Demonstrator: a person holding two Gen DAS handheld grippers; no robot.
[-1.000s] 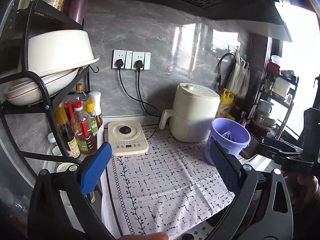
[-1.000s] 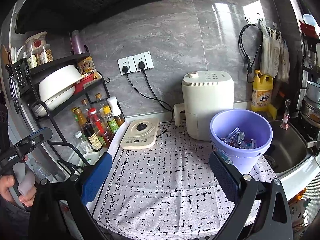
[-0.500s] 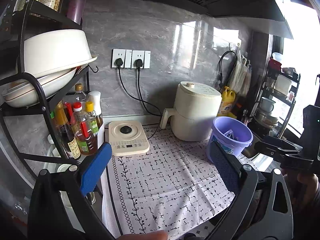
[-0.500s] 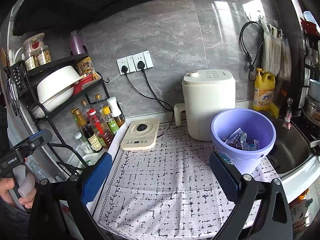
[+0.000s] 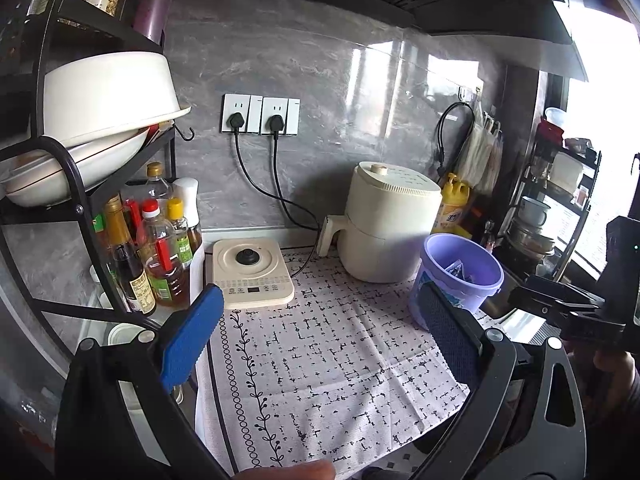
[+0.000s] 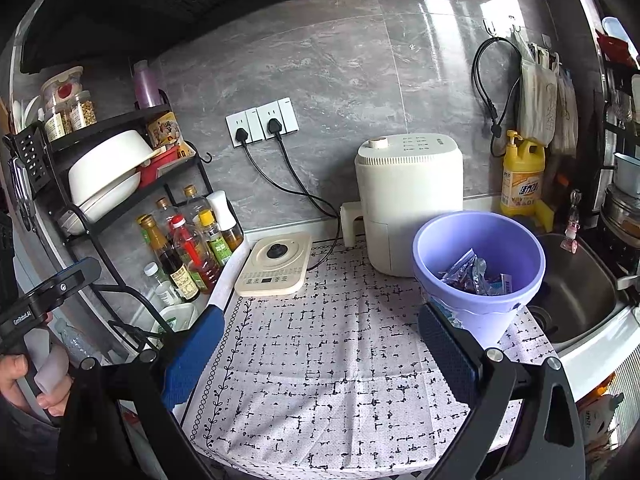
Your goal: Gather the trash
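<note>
Left hand-held gripper (image 5: 318, 334): jaws spread wide, nothing between the blue pads, held above the cloth-covered tabletop
Right hand-held gripper (image 6: 318, 350): jaws also wide apart and empty, over the near part of the cloth
Cloth (image 6: 340, 344): white with black dashes and a vine border, laid over the tabletop (image 6: 592, 354)
Purple bin (image 6: 480, 272): upright on the right side of the cloth, just in front of the air fryer and beside the sink; the right gripper's right pad overlaps its base in the right wrist view
Trash (image 6: 472, 276): crumpled wrappers lying inside the bin, at its bottom
Air fryer (image 6: 408, 200): cream, at the back against the wall, handle pointing left
Induction cooker (image 6: 276, 266): flat cream unit, left of the air fryer at the cloth's far edge
Sauce bottles (image 6: 188, 248): clustered under the black rack (image 6: 120, 200) at left
Sink (image 6: 576, 292): steel, right of the bin
Detergent bottle (image 6: 522, 174): yellow, behind the sink by the wall
</note>
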